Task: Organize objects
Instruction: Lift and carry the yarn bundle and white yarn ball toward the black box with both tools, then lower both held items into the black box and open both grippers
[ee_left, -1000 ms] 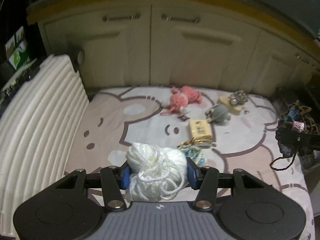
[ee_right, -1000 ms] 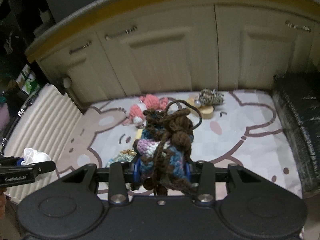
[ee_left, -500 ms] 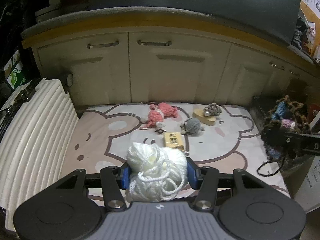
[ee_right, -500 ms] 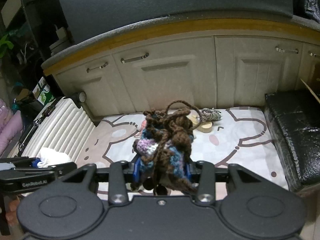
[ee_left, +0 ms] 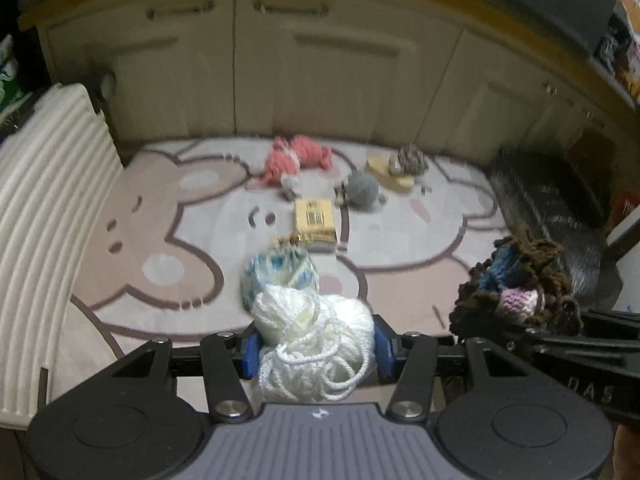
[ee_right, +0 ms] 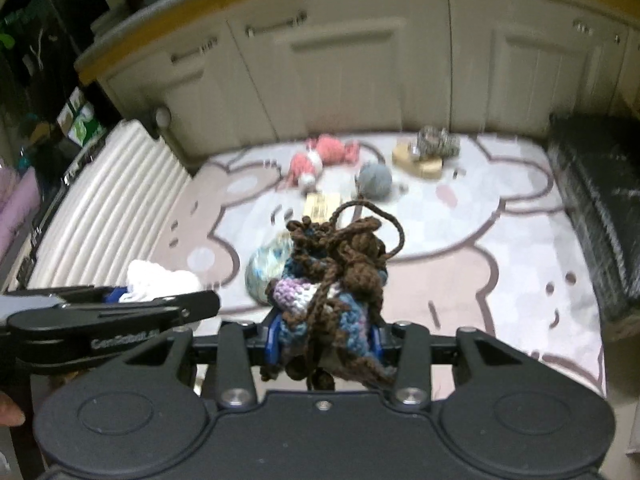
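The white yarn ball (ee_left: pixel 314 340) sat pinched between the blue pads of the left gripper (ee_left: pixel 314 350), and the brown and blue crochet bundle (ee_right: pixel 332 292) was clamped the same way in the right gripper (ee_right: pixel 324 334); both grips matched those of a second before. What differed was the framing: half a second earlier both cameras stood further back and took in the dark countertop above the cabinets, whereas now the mat filled more of each view and the two grippers appeared closer together, both frames smeared by motion. A blue and white yarn ball (ee_left: pixel 280 274), hidden behind the white one half a second before, showed just beyond it on the cartoon-print mat (ee_left: pixel 160 216). Farther back on the mat lay a yellow packet (ee_left: pixel 314 220), a grey yarn ball (ee_left: pixel 362 188), a pink knitted toy (ee_left: pixel 298 158) and a speckled yarn ball (ee_left: pixel 408 160) resting on a tan wooden piece (ee_left: pixel 386 172). Cream cabinet doors (ee_left: pixel 312 64) closed the far side, a ribbed white suitcase (ee_left: pixel 44 208) flanked the left edge and a black cushion (ee_right: pixel 596 200) the right. Only the right wrist view showed a green and white carton (ee_right: pixel 80 124) and purple fabric (ee_right: pixel 18 208) beyond the suitcase, and a fingertip (ee_right: pixel 10 410) at the frame's edge.
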Action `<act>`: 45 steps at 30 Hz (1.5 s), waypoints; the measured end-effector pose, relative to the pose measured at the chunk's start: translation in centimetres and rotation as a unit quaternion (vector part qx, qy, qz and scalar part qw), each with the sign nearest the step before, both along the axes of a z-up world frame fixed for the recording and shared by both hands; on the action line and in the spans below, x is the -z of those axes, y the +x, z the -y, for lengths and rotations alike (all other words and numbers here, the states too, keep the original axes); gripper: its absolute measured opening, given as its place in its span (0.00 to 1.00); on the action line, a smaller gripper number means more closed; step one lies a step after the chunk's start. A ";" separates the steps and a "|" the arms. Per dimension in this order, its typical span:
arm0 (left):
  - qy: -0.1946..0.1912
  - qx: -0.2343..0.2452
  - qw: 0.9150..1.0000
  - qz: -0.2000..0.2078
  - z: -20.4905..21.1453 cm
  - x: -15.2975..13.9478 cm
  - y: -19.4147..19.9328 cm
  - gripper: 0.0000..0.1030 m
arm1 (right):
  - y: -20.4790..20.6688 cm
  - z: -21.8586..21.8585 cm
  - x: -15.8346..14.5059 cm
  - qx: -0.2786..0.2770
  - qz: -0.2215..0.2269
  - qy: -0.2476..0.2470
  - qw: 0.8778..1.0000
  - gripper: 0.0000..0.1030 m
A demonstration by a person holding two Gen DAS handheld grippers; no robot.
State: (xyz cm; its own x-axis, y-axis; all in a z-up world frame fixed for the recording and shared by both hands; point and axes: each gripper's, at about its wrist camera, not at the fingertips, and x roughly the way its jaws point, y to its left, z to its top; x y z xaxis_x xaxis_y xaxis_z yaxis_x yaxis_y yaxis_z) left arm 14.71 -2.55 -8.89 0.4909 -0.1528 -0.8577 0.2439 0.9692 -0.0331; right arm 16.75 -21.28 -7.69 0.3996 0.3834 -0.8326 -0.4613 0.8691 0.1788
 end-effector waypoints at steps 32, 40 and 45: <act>0.007 -0.003 0.995 -0.101 0.3 7.1 1.2 0.52 | 0.3 -0.8 7.9 -0.037 -0.098 -0.071 0.992 0.45; 0.005 -0.010 0.995 -0.103 0.2 7.3 1.4 0.55 | 0.1 -1.4 8.0 -0.045 -0.084 -0.085 0.992 0.66; 0.007 -0.008 0.994 -0.107 0.4 7.5 1.4 0.55 | -0.3 -1.6 7.9 -0.053 -0.079 -0.099 0.991 0.69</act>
